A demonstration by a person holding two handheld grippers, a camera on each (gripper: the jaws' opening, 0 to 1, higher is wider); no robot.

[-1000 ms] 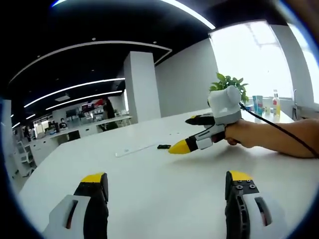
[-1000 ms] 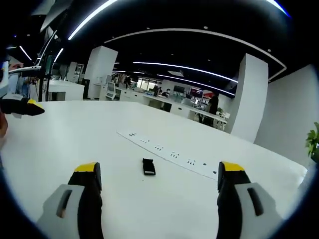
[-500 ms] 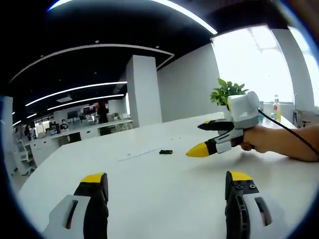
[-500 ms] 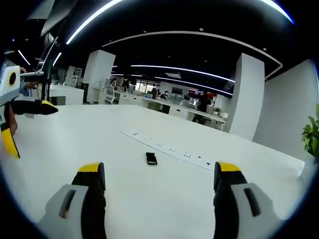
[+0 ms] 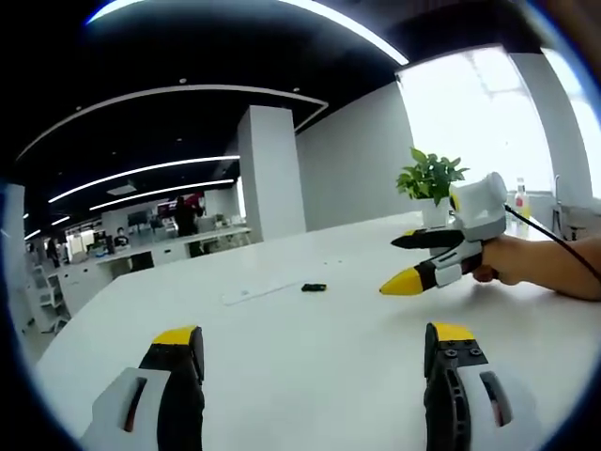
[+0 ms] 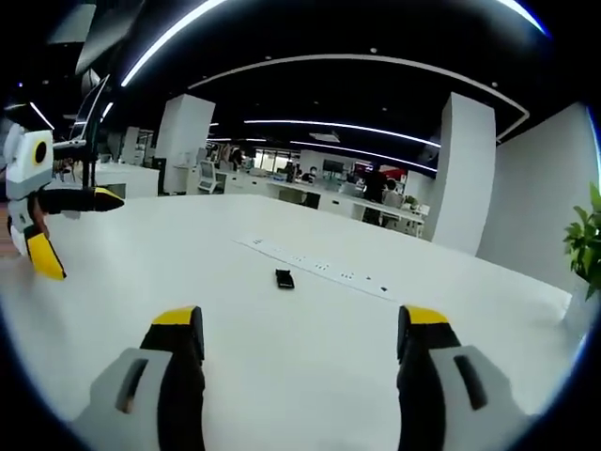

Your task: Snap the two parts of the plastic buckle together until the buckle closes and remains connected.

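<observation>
Looking along the left gripper (image 5: 313, 352) in the left gripper view, its two yellow-tipped jaws rise from the bottom edge, spread wide apart with nothing between them, above a broad white table (image 5: 310, 376). The black plastic buckle (image 5: 313, 287) lies small and flat on the table well beyond the jaws, near the middle of the view; whether its two parts are joined cannot be told at this size. Just left of the buckle, a long pale strip (image 5: 255, 292) runs across the tabletop. At right, the right gripper (image 5: 406, 260) enters, held by a hand (image 5: 512, 260); one jaw tip is yellow, the other dark, and the two stand parted, empty, clear of the buckle. A black cable (image 5: 554, 240) trails from it. Behind stand a potted plant (image 5: 430, 178), a white column (image 5: 266, 174) and a bright window (image 5: 474, 122).

In the right gripper view, the right gripper (image 6: 299, 329) shows its own two jaws apart and empty at the bottom edge. The buckle (image 6: 285, 278) rests on the table (image 6: 300, 357) ahead, between the lines of the two jaws but well away from them, just beside the strip (image 6: 319, 269), which here shows small dark slots. At the far left, the left gripper (image 6: 75, 230) appears with its jaws parted, one yellow tip pointing downward, well apart from the buckle. Office desks and ceiling light strips fill the background.
</observation>
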